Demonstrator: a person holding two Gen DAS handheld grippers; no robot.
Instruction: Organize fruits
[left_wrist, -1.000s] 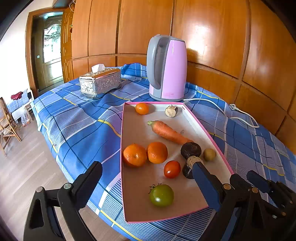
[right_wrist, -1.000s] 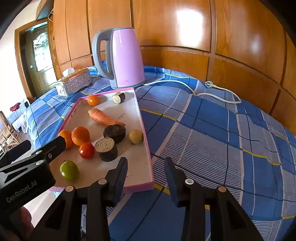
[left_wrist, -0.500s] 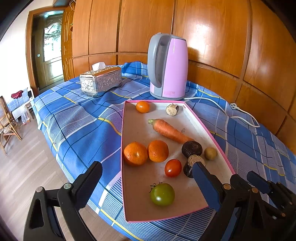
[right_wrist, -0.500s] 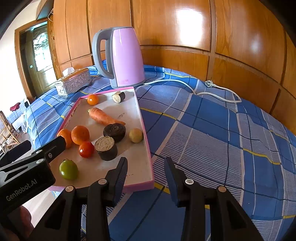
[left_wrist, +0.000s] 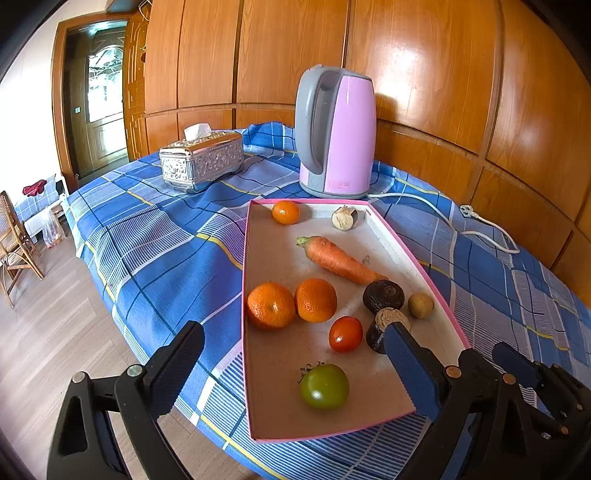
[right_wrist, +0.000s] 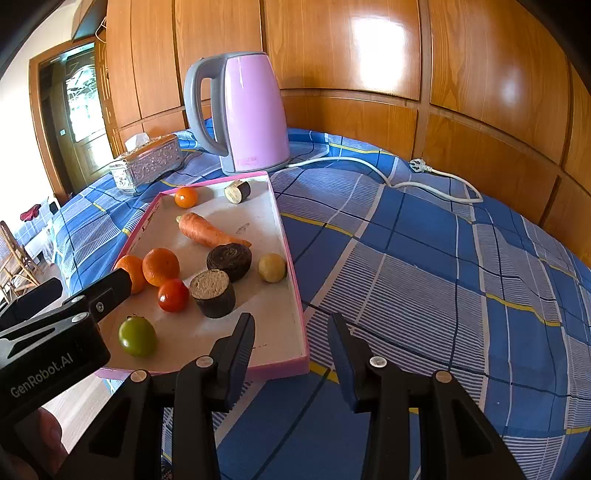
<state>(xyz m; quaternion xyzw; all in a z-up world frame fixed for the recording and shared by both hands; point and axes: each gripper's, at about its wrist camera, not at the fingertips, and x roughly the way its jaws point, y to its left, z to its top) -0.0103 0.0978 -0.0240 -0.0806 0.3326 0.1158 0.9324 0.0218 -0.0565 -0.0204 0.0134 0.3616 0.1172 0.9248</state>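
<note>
A pink-rimmed tray (left_wrist: 244, 280) lies on the tabletop (left_wrist: 159, 254) and holds all the produce. Nearest its front edge sits a green tomato (left_wrist: 324, 386), with a red tomato (left_wrist: 345, 333) behind it and two oranges (left_wrist: 291, 303) touching side by side. A carrot (left_wrist: 338, 260) lies diagonally mid-tray, two dark cut eggplant pieces (right_wrist: 221, 278) sit close together beside a small yellowish fruit (right_wrist: 272, 267), and a small tangerine (left_wrist: 285, 212) and another eggplant stub (left_wrist: 344, 218) rest at the far end.

A blue plaid cloth covers the tabletop, which also carries a pink kettle (left_wrist: 334, 133), its white cord (right_wrist: 391, 175) and a silver tissue box (left_wrist: 201, 160). Wood panelling (right_wrist: 461, 70) lines the wall; a door (left_wrist: 99, 110) stands at left.

The left hand-held gripper (left_wrist: 291, 363) is spread wide over the tray's near end, empty; "GenRobot.AI" is printed on its body. The right hand-held gripper (right_wrist: 291, 347) is parted, empty, at the tray's near right corner.
</note>
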